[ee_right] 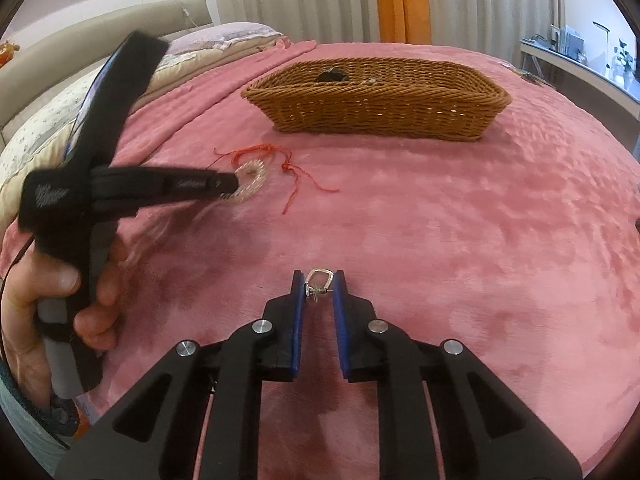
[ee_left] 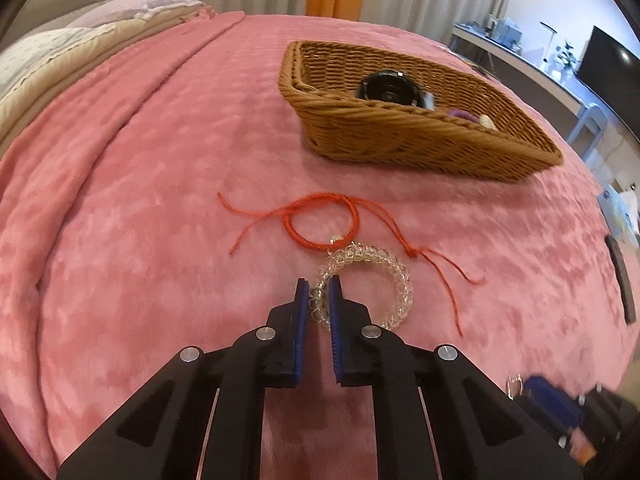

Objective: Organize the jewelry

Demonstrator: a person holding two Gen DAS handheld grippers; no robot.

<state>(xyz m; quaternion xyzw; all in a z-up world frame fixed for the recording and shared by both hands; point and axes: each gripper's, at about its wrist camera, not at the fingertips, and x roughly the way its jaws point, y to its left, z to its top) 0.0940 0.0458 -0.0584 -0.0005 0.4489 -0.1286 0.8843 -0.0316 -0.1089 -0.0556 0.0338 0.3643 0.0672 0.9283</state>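
Note:
A clear beaded bracelet [ee_left: 372, 280] lies on the pink blanket, and my left gripper [ee_left: 319, 294] is shut on its left side; the right wrist view shows this too [ee_right: 250, 180]. A red string bracelet [ee_left: 320, 220] lies just beyond it, touching it. My right gripper [ee_right: 319, 284] is shut on a small silver earring [ee_right: 318, 282] held just above the blanket. A wicker basket [ee_left: 400, 140] stands further back and holds a black watch [ee_left: 390, 90] and a purple item [ee_left: 460, 114]; the basket also shows in the right wrist view [ee_right: 376, 108].
The pink blanket [ee_right: 460, 220] covers the bed. Pillows [ee_left: 48, 56] lie at the far left. A dark flat object [ee_left: 620, 280] lies near the bed's right edge. A desk with a monitor [ee_left: 608, 68] stands beyond the bed on the right.

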